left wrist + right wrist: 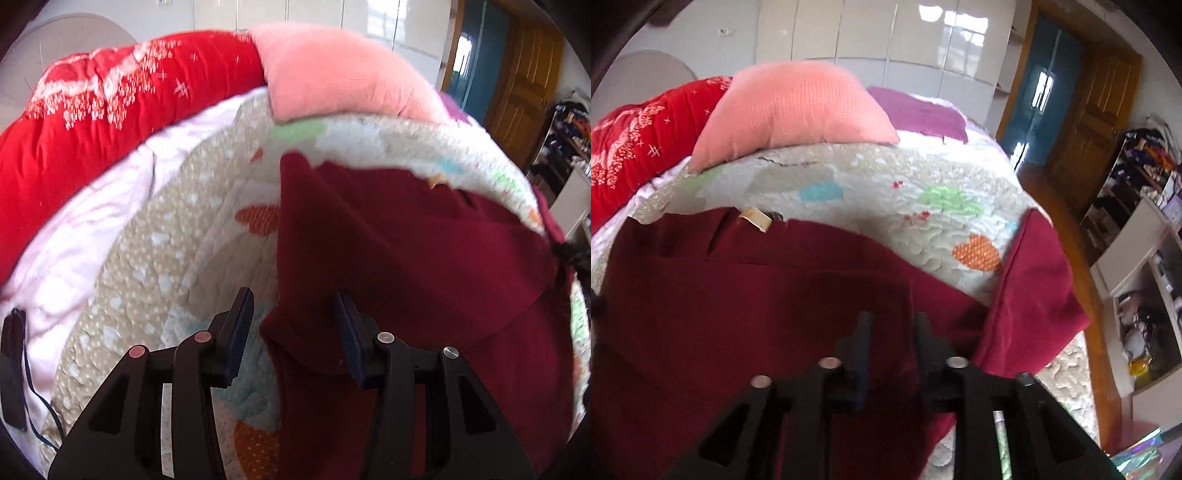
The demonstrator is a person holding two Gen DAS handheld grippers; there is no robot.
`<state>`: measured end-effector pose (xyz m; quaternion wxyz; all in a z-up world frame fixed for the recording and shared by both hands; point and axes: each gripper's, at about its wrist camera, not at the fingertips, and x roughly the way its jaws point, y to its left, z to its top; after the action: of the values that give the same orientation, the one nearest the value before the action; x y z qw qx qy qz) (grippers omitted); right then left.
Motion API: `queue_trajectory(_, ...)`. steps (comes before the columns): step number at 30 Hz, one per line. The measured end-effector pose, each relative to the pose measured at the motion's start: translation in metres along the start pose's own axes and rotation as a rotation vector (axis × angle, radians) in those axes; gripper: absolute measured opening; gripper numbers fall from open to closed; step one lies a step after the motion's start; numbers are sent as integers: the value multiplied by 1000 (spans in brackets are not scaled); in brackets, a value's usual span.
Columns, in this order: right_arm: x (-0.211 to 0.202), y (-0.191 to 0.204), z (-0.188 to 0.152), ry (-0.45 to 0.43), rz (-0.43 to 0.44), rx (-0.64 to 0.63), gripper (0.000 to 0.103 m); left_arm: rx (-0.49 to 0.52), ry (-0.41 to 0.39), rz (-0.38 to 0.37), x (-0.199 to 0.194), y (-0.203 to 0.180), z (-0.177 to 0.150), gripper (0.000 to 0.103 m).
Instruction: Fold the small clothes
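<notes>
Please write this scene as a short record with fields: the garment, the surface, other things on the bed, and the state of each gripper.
garment: dark red garment, spread flat, one sleeve lying out to the right
label: pale tag at its far edge
surface: patterned quilt
other things: pink pillow, red blanket, purple cloth
left gripper: open, garment edge between the fingers
right gripper: over the garment, gap narrow, grip unclear
</notes>
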<state>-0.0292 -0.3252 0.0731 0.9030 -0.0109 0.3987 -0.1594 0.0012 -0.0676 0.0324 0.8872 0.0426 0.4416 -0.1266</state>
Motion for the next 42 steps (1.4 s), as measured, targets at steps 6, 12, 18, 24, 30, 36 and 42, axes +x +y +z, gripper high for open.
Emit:
queue_trajectory(6, -23, 69, 28, -72, 467, -127, 53, -56, 4, -21, 8, 16, -10, 58)
queue_trajectory(12, 30, 167, 53, -15, 577, -403, 53, -83, 13, -55, 11, 23, -10, 60)
queue_trajectory(18, 77, 203, 52, 104, 625, -548, 25, -101, 11, -73, 15, 26, -12, 63)
queue_trajectory(24, 56, 186, 60, -61, 508, -497, 3, -123, -2, -78, 14, 29, -12, 64)
queue_trajectory(30, 84, 187, 56, 29, 512, -405, 4, -119, 6, -54, 14, 27, -9, 64)
queue_trajectory(36, 34, 119, 41, -57, 497, -224, 33, -86, -93, -21, -17, 24, 8, 64)
queue_trajectory(42, 34, 40, 4, 8, 314, -88, 33, -43, -58, -5, 10, 4, 33, 64)
